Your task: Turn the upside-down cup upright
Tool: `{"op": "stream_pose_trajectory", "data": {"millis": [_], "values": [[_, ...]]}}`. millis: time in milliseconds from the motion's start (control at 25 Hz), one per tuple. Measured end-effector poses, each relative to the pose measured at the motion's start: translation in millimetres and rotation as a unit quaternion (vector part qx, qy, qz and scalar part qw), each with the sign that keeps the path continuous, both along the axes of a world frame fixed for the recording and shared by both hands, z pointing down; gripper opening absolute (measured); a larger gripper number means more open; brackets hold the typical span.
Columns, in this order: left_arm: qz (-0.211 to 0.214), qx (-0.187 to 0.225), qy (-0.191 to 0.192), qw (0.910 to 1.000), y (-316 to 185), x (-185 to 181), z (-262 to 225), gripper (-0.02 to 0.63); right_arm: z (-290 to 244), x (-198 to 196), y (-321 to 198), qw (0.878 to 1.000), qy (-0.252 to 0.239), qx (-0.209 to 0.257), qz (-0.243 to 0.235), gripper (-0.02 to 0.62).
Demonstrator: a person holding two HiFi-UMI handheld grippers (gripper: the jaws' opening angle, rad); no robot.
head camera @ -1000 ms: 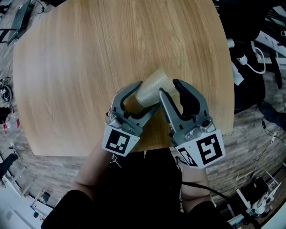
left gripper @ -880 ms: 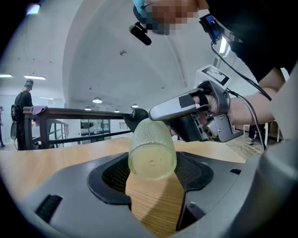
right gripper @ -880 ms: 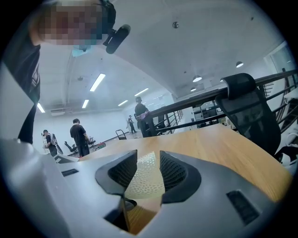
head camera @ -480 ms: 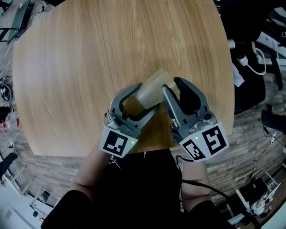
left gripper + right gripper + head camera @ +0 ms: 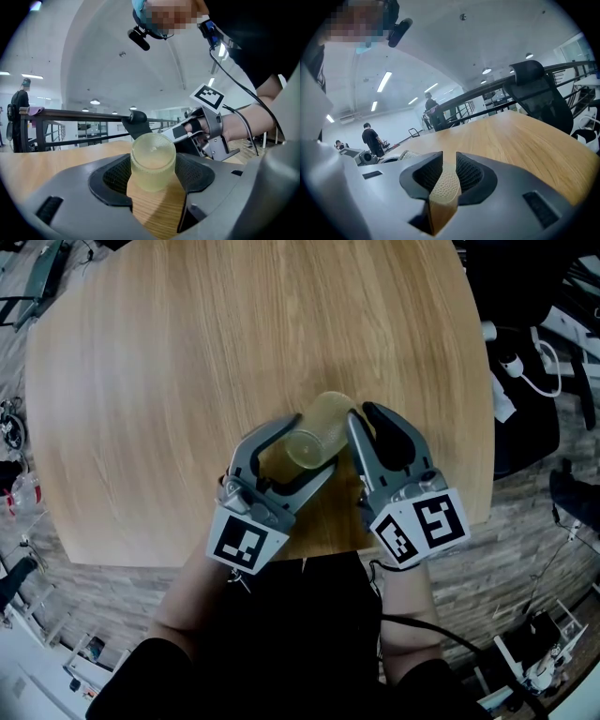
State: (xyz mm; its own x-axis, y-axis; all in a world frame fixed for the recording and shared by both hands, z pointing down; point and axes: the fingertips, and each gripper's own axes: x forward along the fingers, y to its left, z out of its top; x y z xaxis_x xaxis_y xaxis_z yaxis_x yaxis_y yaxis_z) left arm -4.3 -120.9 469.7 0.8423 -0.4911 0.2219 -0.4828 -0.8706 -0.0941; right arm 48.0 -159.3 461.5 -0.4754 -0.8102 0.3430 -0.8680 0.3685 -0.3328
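Observation:
A frosted, yellowish cup (image 5: 319, 427) is tilted over the round wooden table (image 5: 169, 362), its closed base turned toward me. My left gripper (image 5: 305, 446) is shut on the cup's body, one pad on each side. In the left gripper view the cup (image 5: 152, 161) fills the gap between the pads, base facing the camera. My right gripper (image 5: 364, 418) is at the cup's far, open end, and its jaws are closing. In the right gripper view a wedge of the cup's textured wall (image 5: 445, 183) sits pinched between the two pads.
The table's near edge (image 5: 309, 554) runs just under both grippers, with wood floor beyond it. White cables and plugs (image 5: 525, 371) lie right of the table. A black chair (image 5: 534, 89) stands at the far side, and people (image 5: 371, 138) stand in the distance.
The cup has tipped steeper, its far end swinging in toward the grippers. The right gripper has come down and its jaws have narrowed. The left gripper has stayed put.

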Motion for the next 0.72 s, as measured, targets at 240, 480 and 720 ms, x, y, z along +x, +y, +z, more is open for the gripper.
{"op": "stream_pose_trajectory", "data": {"millis": [240, 480, 720], "values": [[-0.003, -0.017, -0.011, 0.9998, -2.4, 3.6, 8.2, 0.296, 25.0, 4.1, 0.8, 0.999, 0.016, -0.037, 0.010, 0.047], [0.000, -0.029, -0.024, 0.9993, -6.8, 9.9, 10.8, 0.296, 36.2, 7.9, 0.2, 0.998, 0.028, -0.057, 0.020, 0.020], [0.010, -0.030, -0.032, 0.9990, -4.8, 16.4, 12.6, 0.296, 46.0, 7.4, 2.0, 0.996, 0.034, -0.075, 0.022, 0.020]]}}
